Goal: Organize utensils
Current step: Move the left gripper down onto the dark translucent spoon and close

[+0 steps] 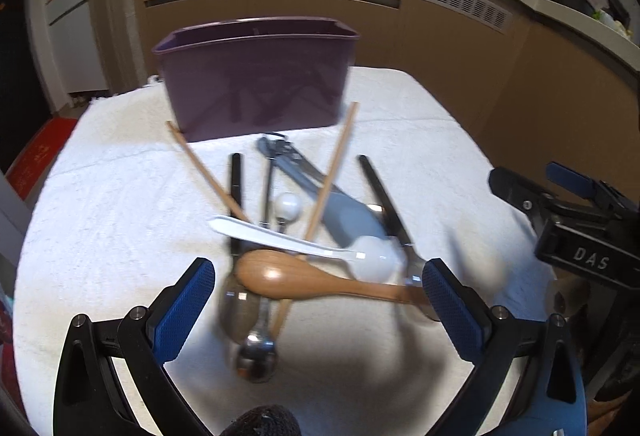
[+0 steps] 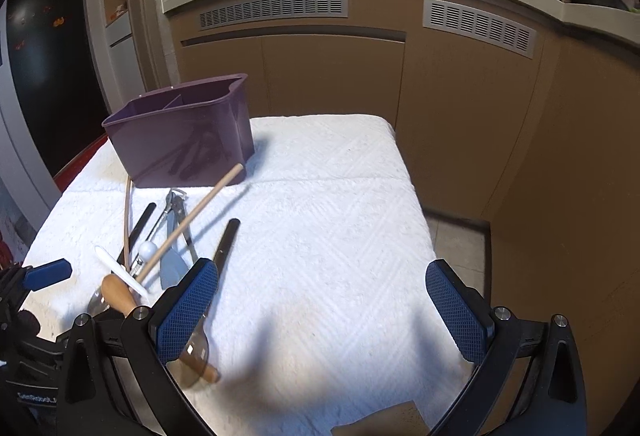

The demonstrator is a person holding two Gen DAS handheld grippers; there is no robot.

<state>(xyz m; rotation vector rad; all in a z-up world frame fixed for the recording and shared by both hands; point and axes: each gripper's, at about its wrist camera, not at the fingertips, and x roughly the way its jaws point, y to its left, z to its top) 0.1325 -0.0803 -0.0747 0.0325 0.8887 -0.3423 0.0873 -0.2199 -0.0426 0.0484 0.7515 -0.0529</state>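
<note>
Spreading wide with nothing between them, the fingers of the left gripper [image 1: 319,310] hang just above a heap of utensils on the counter [image 1: 420,140], which is covered with a white towel. Nearest its blue pads lies a wooden spoon [image 1: 288,278], its handle running toward the right finger, with a white plastic spoon [image 1: 304,244] lying across it and a metal spoon [image 1: 256,352] below it. Two wooden chopsticks [image 1: 332,172], a grey spatula [image 1: 352,216] and black-handled pieces fan out behind, toward the far edge. A purple utensil caddy [image 2: 180,132] stands upright at the far left corner, with a divider inside. The right gripper [image 2: 322,310] is equally wide open and empty, over bare towel to the right of the heap.
</note>
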